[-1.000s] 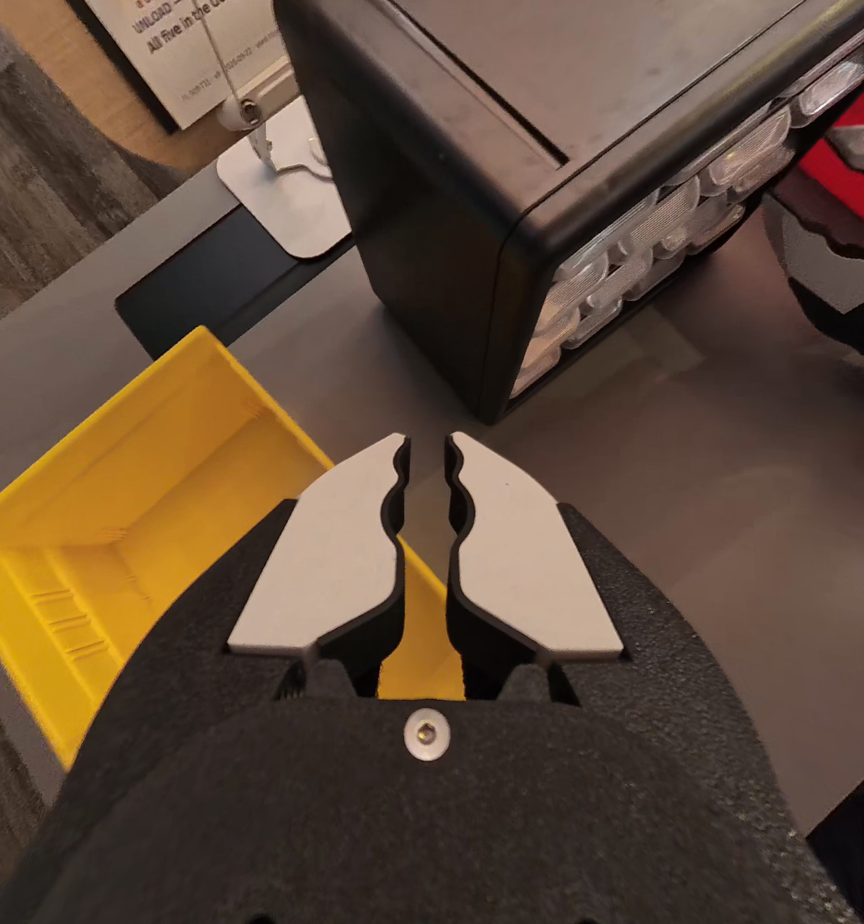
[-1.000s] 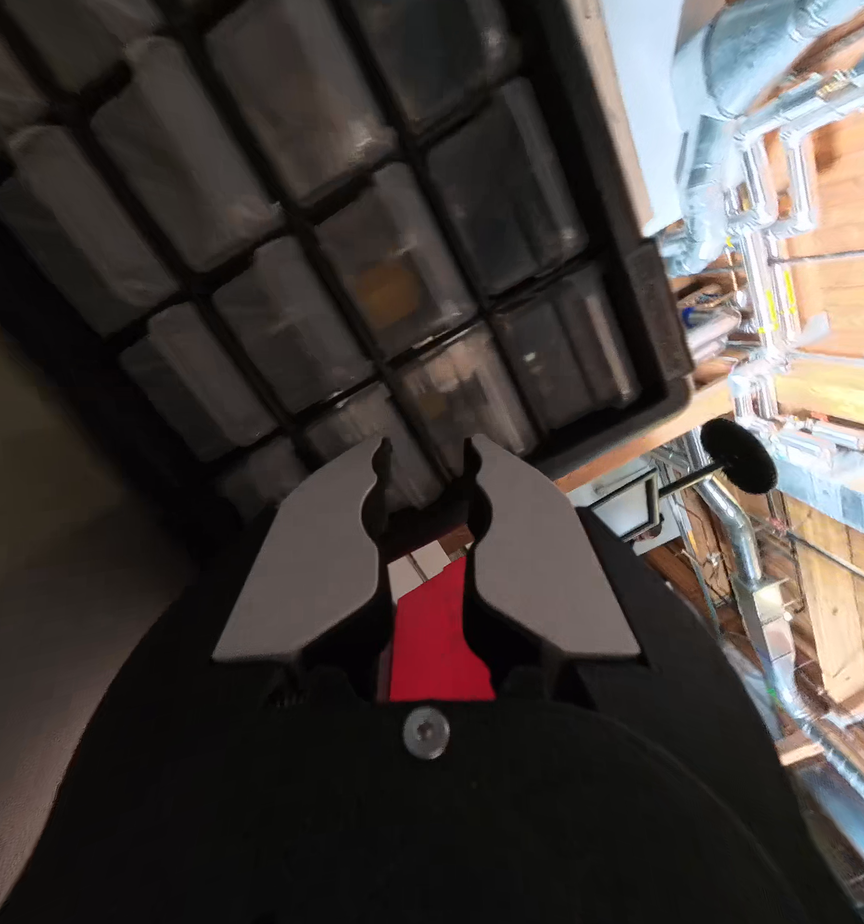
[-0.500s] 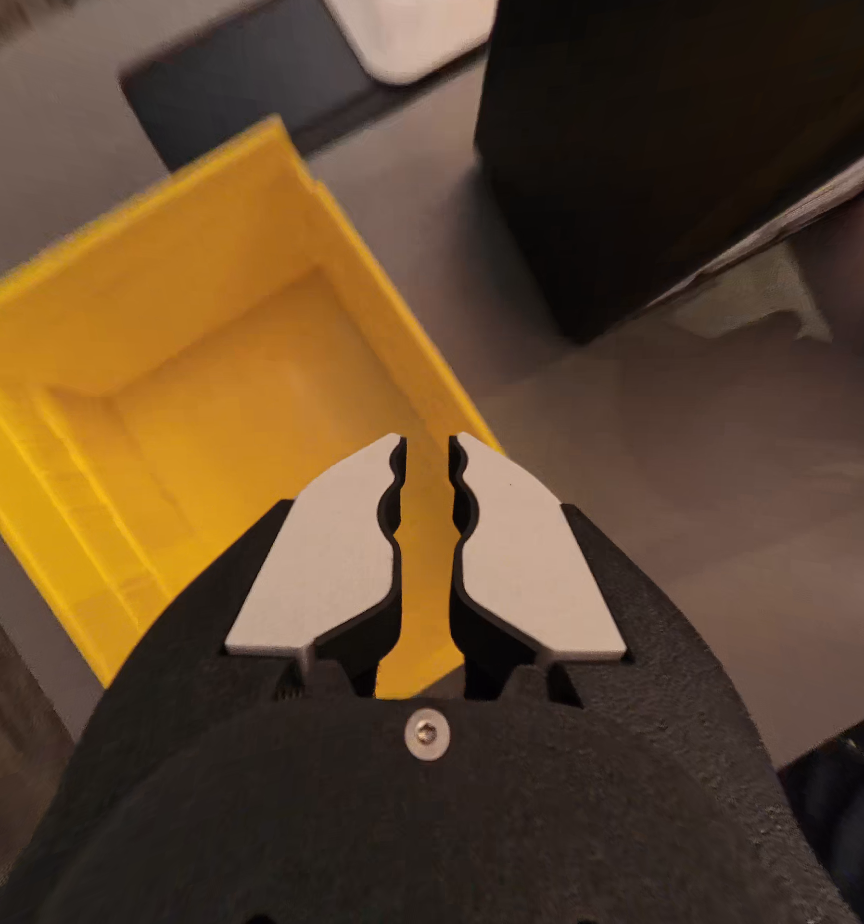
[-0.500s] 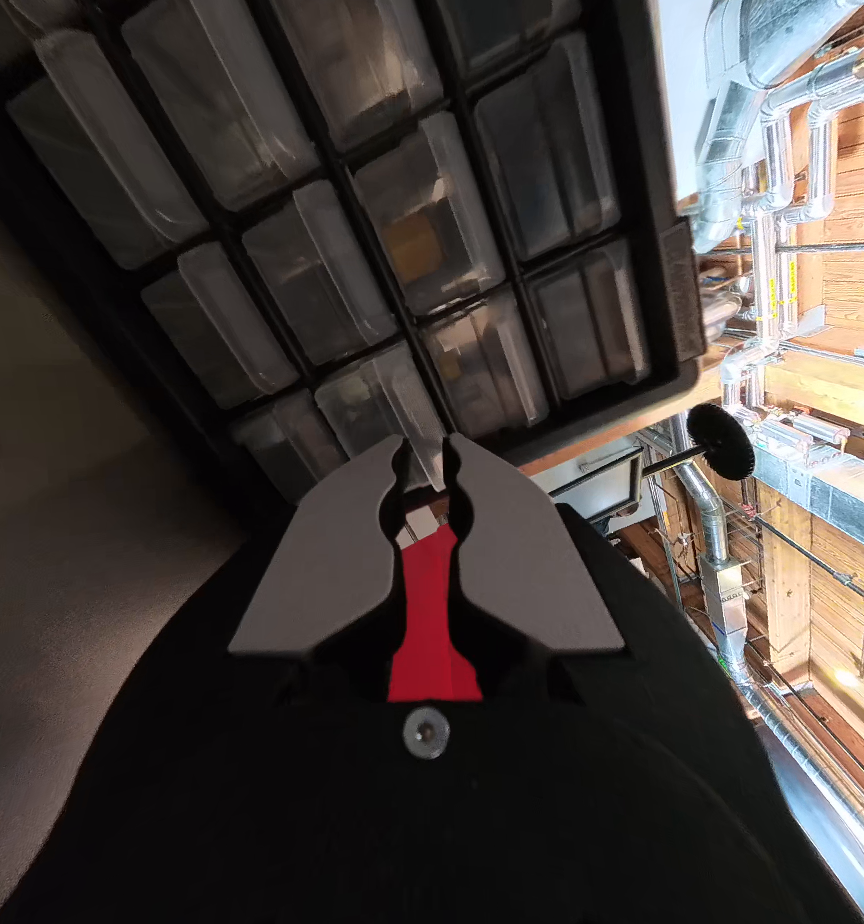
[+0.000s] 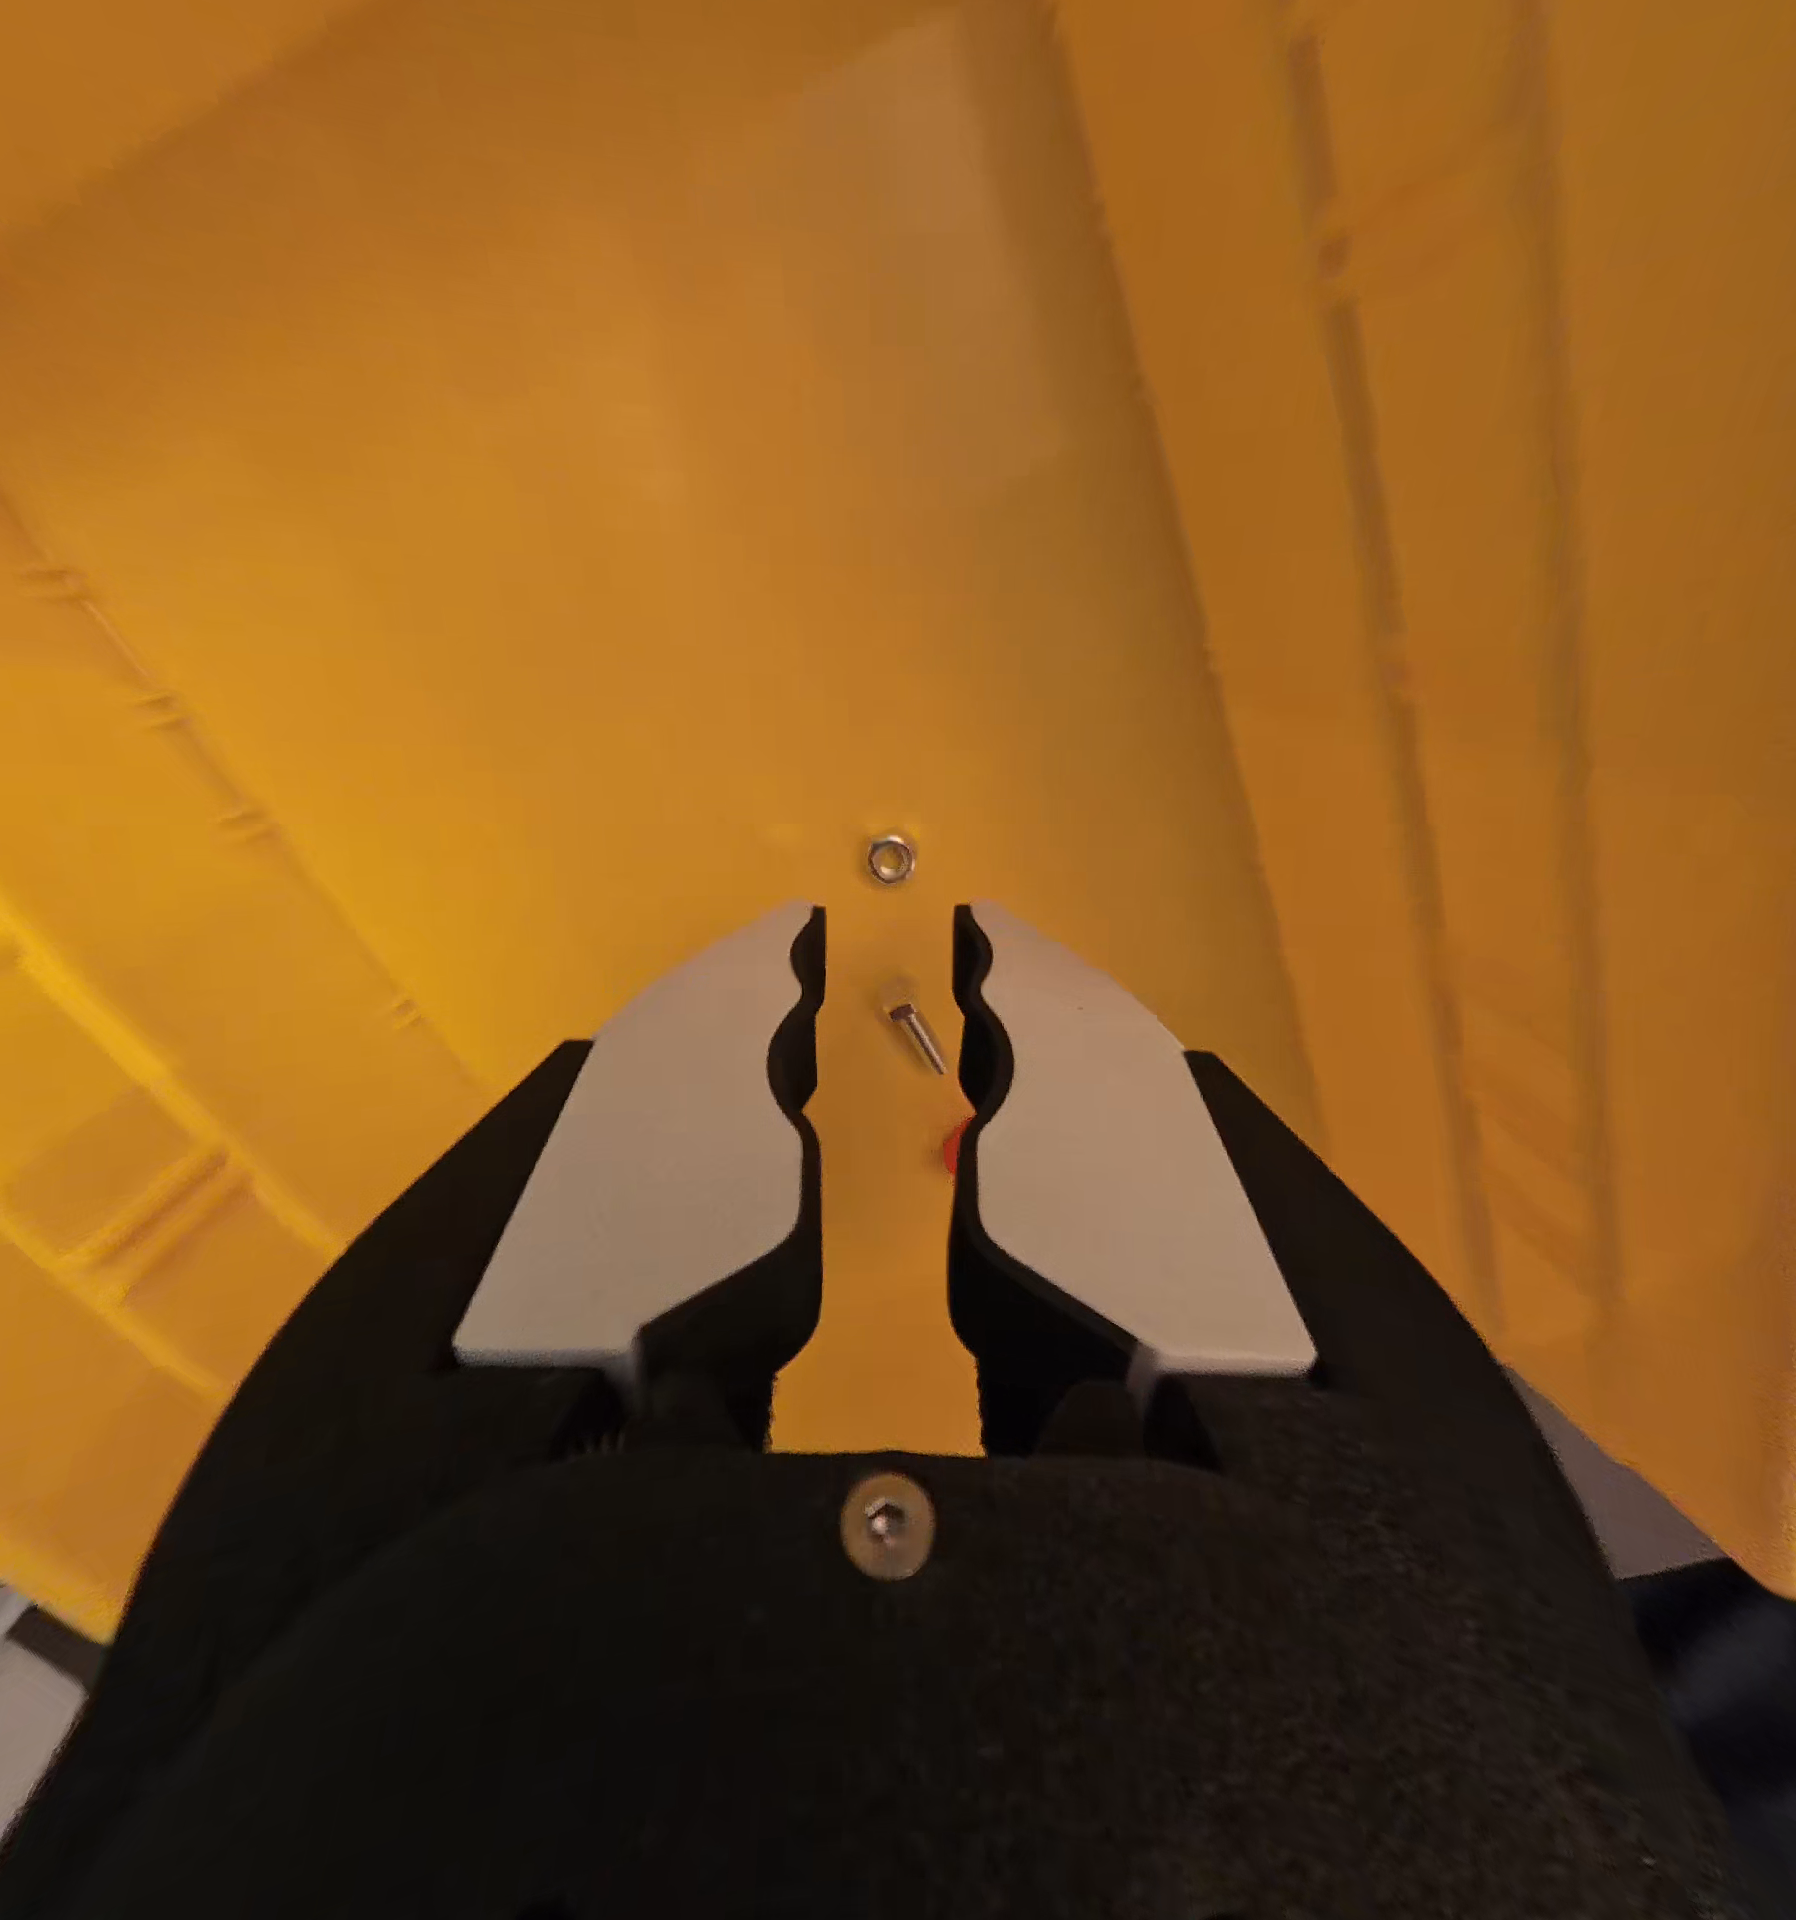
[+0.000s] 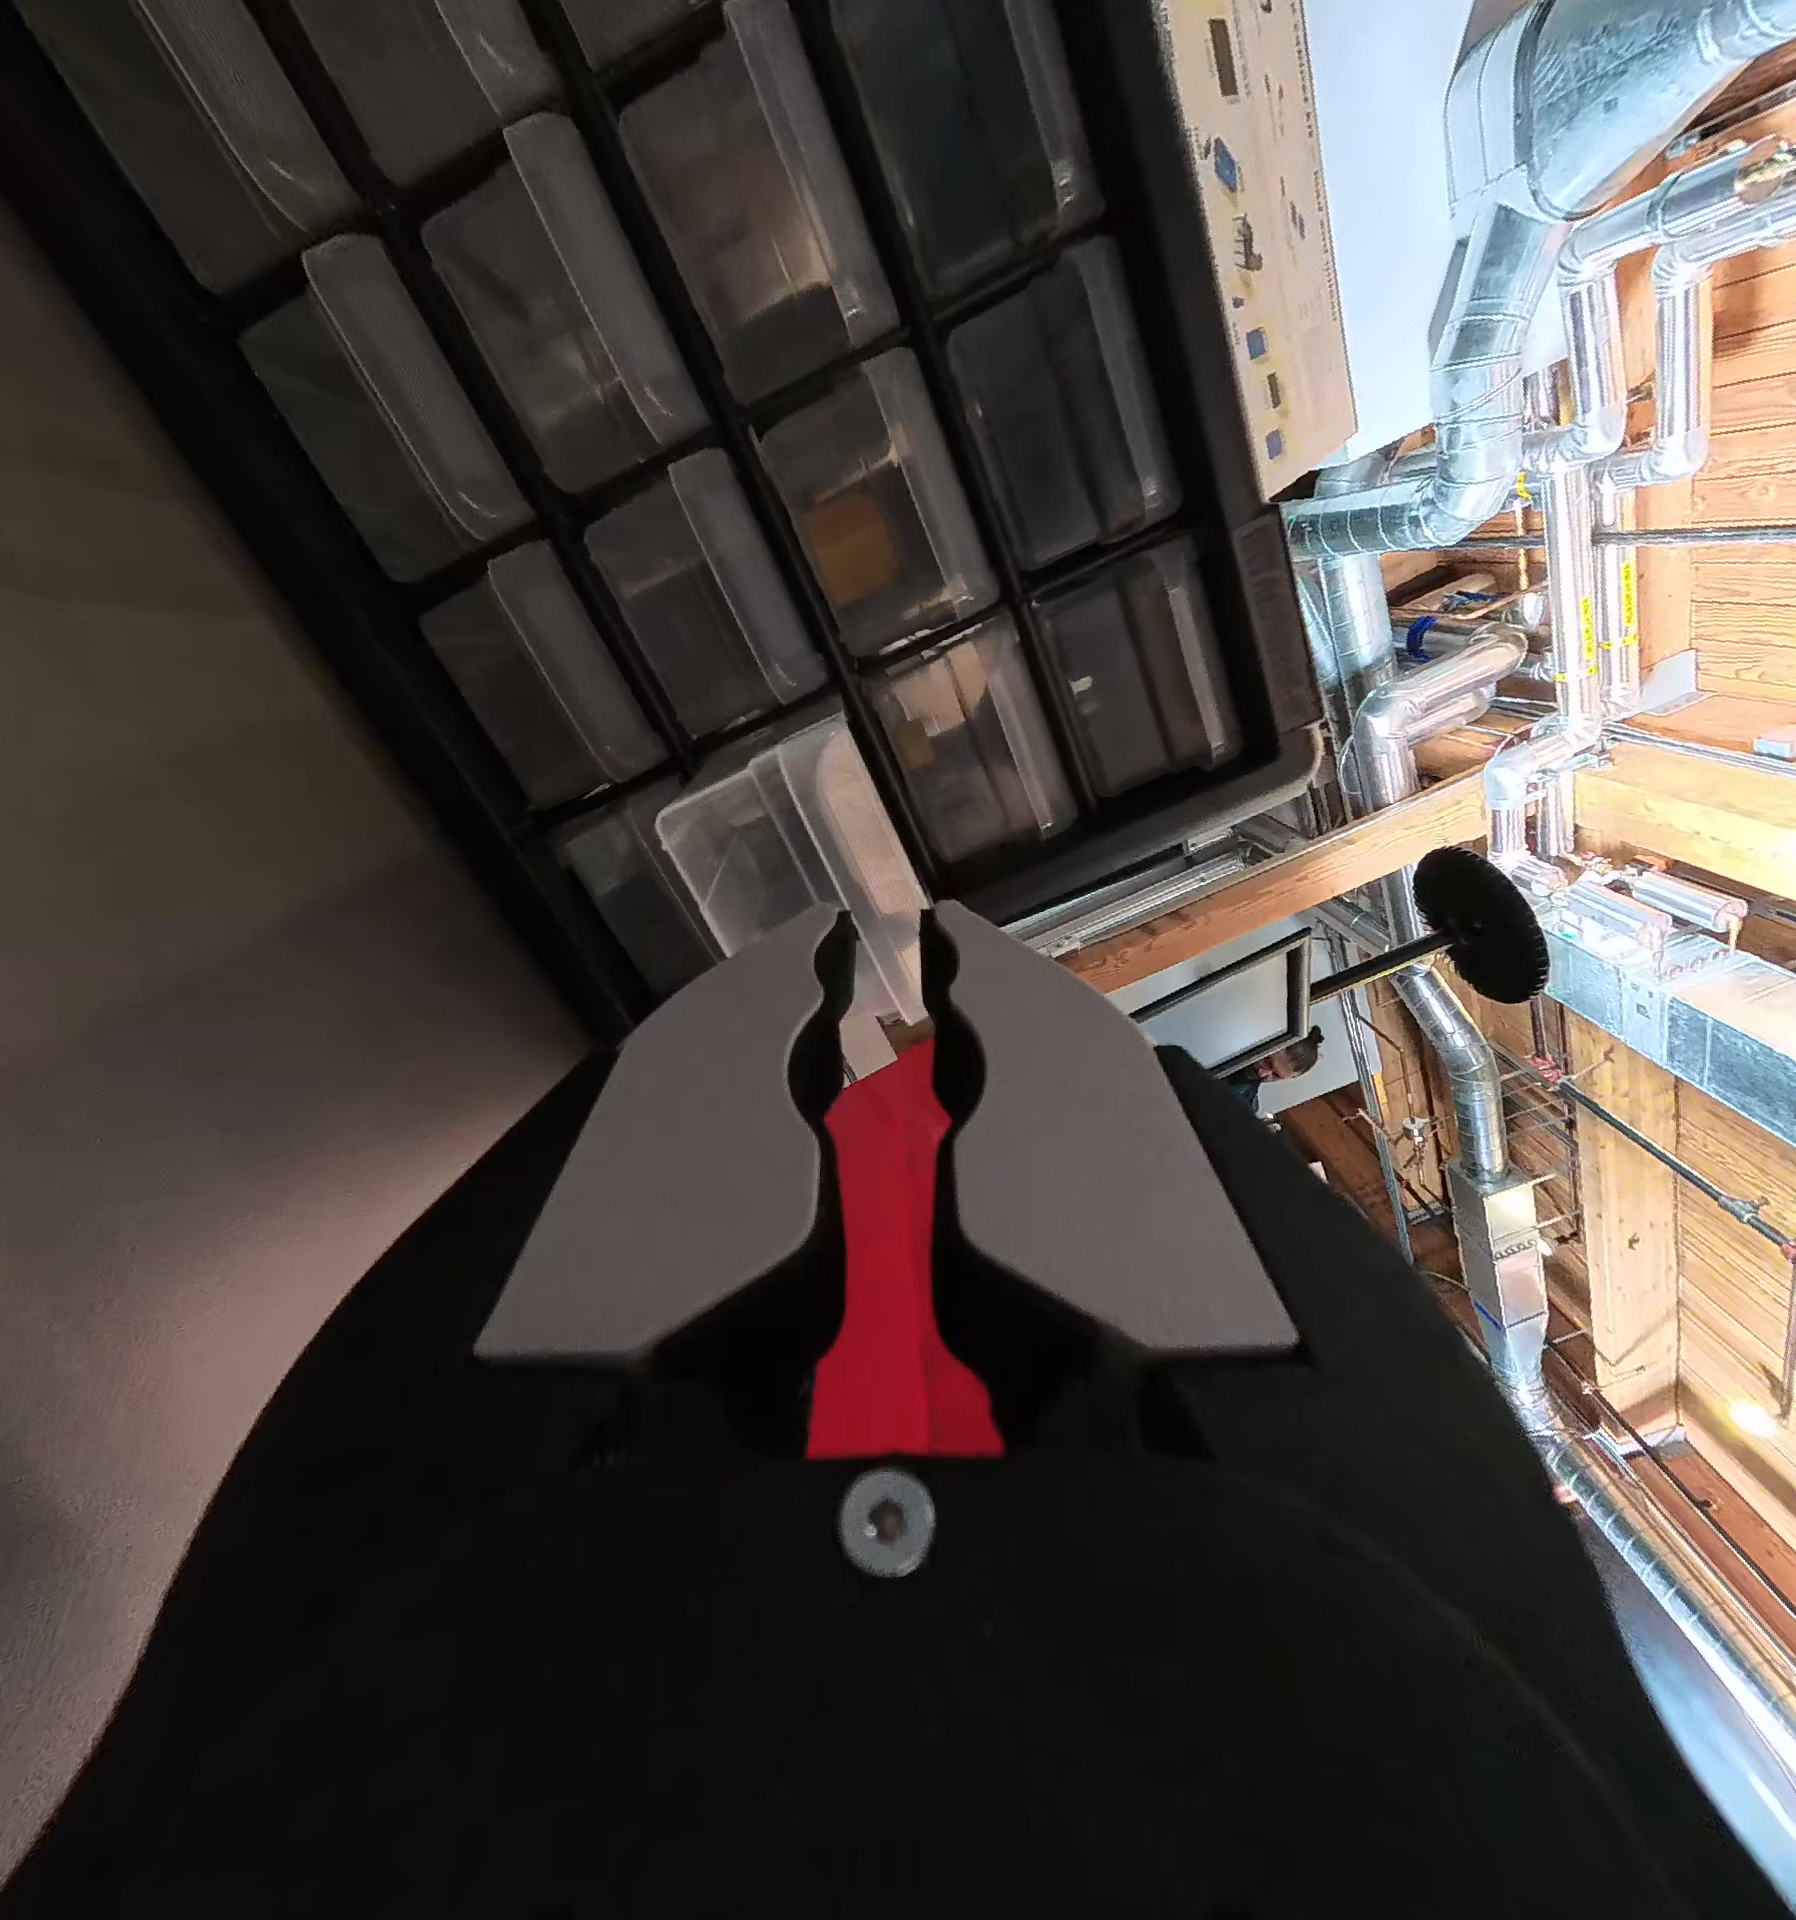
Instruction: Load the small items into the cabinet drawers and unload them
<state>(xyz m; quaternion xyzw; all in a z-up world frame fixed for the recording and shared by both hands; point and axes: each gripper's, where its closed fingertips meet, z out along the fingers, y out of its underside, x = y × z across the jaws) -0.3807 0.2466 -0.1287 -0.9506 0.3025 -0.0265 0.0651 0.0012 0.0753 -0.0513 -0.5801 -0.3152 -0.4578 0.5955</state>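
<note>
Screw (image 5: 913, 1036) lies between my left claw's (image 5: 889, 914) spread fingers, long axis slanting slightly across them; nut (image 5: 889, 860) just beyond. My right claw (image 6: 889, 923) probably pinches a pulled-out drawer (image 6: 769, 862).

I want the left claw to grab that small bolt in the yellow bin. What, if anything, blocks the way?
Nothing visible does. The bolt lies bare on the yellow bin floor between the open left claw fingers; the nut sits apart, beyond the tips.

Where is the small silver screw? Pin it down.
In the left wrist view, the small silver screw lies on the yellow bin's floor between the left gripper's fingers, just behind the small silver nut.
</note>
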